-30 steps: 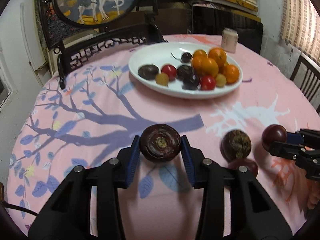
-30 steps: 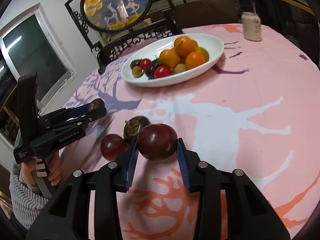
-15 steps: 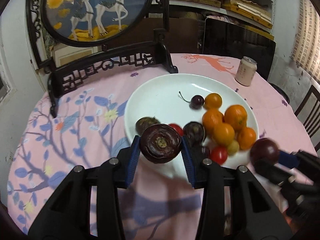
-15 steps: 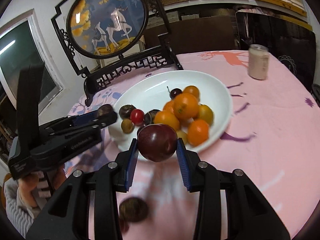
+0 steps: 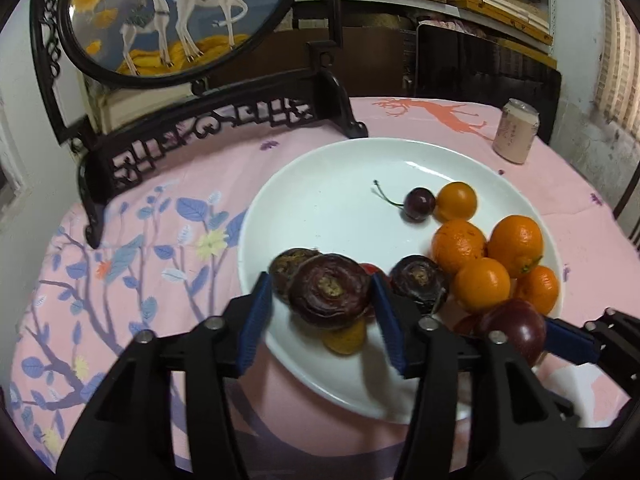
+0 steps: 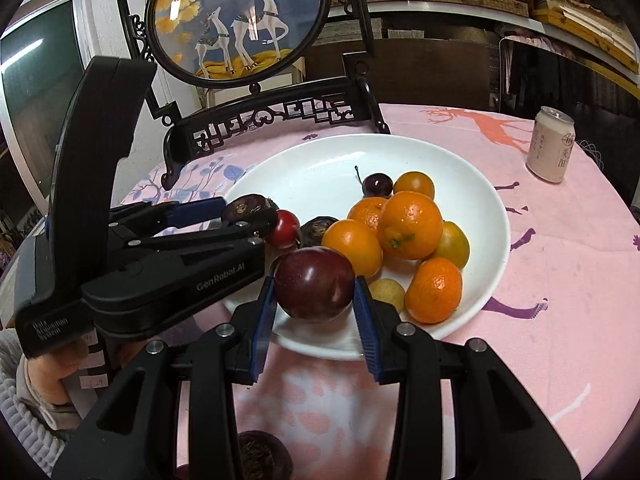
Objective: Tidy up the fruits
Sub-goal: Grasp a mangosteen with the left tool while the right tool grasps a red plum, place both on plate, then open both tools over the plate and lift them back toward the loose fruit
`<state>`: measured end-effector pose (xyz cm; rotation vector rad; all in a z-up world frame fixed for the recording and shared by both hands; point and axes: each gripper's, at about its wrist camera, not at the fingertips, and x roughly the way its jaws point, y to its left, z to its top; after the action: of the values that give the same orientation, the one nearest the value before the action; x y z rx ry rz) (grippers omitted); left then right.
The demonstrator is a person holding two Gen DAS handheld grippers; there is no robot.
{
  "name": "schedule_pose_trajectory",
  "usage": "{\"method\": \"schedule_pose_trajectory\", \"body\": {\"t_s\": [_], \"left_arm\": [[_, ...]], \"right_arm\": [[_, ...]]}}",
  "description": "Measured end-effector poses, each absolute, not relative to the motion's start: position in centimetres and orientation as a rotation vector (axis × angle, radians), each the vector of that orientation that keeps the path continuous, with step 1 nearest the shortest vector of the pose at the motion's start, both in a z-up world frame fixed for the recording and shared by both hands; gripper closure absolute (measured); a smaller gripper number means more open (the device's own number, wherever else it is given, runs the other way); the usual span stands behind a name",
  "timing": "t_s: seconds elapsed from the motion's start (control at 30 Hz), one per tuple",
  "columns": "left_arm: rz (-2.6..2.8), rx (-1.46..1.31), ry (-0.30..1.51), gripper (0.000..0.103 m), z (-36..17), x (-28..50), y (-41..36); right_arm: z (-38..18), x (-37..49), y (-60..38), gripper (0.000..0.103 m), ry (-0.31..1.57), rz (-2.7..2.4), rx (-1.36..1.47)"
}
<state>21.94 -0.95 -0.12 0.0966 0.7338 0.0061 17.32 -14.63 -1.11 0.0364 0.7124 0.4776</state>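
My left gripper (image 5: 322, 320) is clamped on a dark, wrinkled purple fruit (image 5: 330, 296) that I take for a mangosteen or passion fruit; I cannot name it with certainty. It hangs over the near rim of the white plate (image 5: 320, 184), just above the dark fruits (image 5: 418, 284) lying there. My right gripper (image 6: 314, 312) is clamped on a smooth red-purple plum (image 6: 314, 282), poised over the plate's near edge, just beside the oranges (image 6: 410, 224) and a small yellow fruit (image 6: 386, 292).

To set these down well, I judge each should go with its like: the wrinkled one beside the other dark fruits on the left of the plate, the plum into the gap before the oranges. I should lower each until it nearly touches the plate before loosening, since round fruit dropped from height would roll and could knock the cherry (image 6: 377, 185) or scatter the pile. The two grippers sit close together, so I should release one at a time and draw back along my own line. One more dark fruit (image 6: 256, 456) lies on the table (image 6: 560, 280) below my right gripper, yet to be collected.
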Motion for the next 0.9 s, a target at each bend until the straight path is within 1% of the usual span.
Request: {"method": "schedule_pose_trajectory", "body": {"t_s": [0.03, 0.1, 0.13, 0.17, 0.23, 0.27, 0.33, 0.47, 0.63, 0.7, 0.83, 0.9], "left_arm": [[0.019, 0.112, 0.725, 0.042, -0.2, 21.9, -1.1], [0.033, 0.120, 0.715, 0.040, -0.1, 21.9, -1.1], [0.041, 0.114, 0.715, 0.036, -0.1, 22.1, -1.0], [0.046, 0.110, 0.714, 0.029, -0.1, 22.2, -0.8], [0.059, 0.099, 0.710, 0.021, -0.1, 22.8, -0.3], [0.060, 0.094, 0.709, 0.020, -0.1, 22.9, -0.1], [0.061, 0.072, 0.712, 0.020, 0.0, 23.2, 0.5], [0.041, 0.059, 0.702, 0.025, -0.1, 23.5, 0.4], [0.030, 0.045, 0.697, 0.025, -0.1, 24.3, 0.2], [0.029, 0.069, 0.689, 0.025, -0.1, 24.1, -0.2], [0.003, 0.130, 0.691, 0.023, -0.4, 22.9, -1.1], [-0.004, 0.171, 0.702, 0.022, -1.0, 22.0, -1.7]], "right_arm": [[-1.1, 17.4, -14.7, 0.064, 0.711, 0.476, 0.039], [-1.1, 17.9, -14.9, 0.064, 0.710, 0.483, 0.057], [-1.1, 18.1, -15.0, 0.064, 0.714, 0.485, 0.066], [-1.0, 18.5, -15.0, 0.064, 0.720, 0.484, 0.075], [-0.8, 19.4, -14.8, 0.064, 0.710, 0.451, 0.064], [-0.6, 20.0, -14.7, 0.064, 0.700, 0.427, 0.054], [-0.8, 21.6, -14.9, 0.064, 0.694, 0.378, 0.062], [-1.6, 24.1, -15.1, 0.064, 0.707, 0.337, 0.081], [-1.4, 24.4, -15.4, 0.062, 0.741, 0.367, 0.055], [-1.2, 24.1, -15.6, 0.056, 0.744, 0.359, 0.052], [-0.7, 23.0, -16.0, 0.055, 0.741, 0.359, 0.041], [-0.3, 21.8, -16.7, 0.046, 0.732, 0.354, 0.050]]}}
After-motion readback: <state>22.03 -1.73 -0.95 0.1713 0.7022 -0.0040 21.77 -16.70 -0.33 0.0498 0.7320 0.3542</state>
